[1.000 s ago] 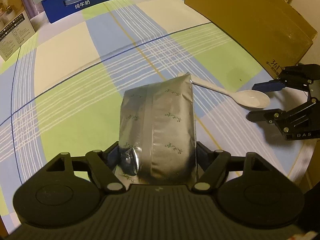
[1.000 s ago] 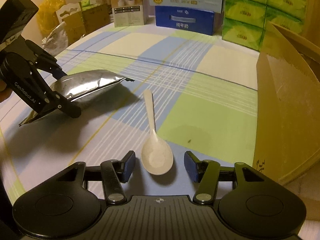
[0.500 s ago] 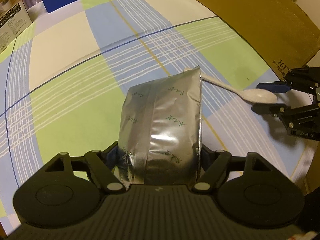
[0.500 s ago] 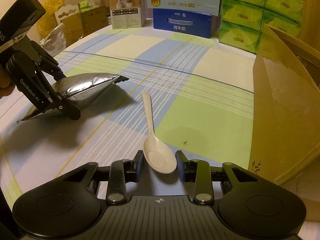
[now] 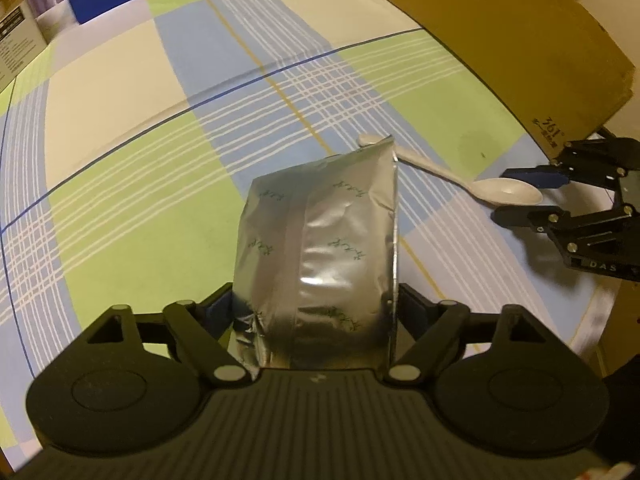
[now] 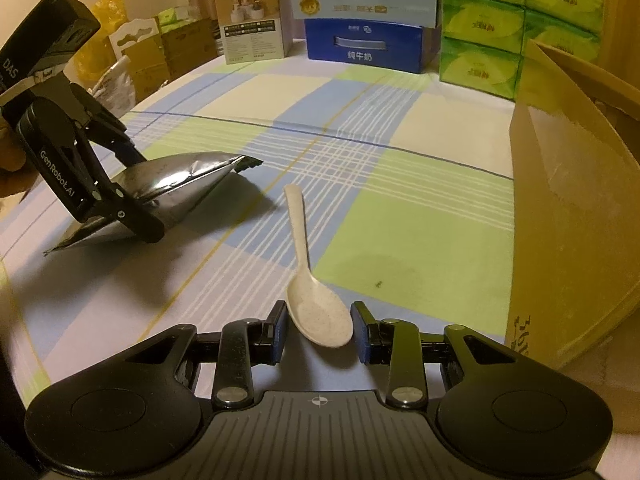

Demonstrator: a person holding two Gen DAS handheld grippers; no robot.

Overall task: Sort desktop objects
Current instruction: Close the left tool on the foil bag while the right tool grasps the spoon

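One silver foil pouch [image 5: 320, 248] is clamped in the left gripper [image 5: 316, 312], tilted, its near edge on the table. One white spoon [image 6: 316, 300] lies just right of it; the right gripper [image 6: 318, 326] squeezes its bowl. The checked tablecloth [image 6: 400, 200] carries one cardboard box [image 6: 576, 208] and six green tissue packs [image 6: 516, 24].

Both the left gripper [image 6: 132, 196] and right gripper [image 6: 320, 326] are matte black with silver screws, blue finger pads [image 6: 280, 328], ribbed housings and white "GenRobot.AI" and "DAS" lettering.
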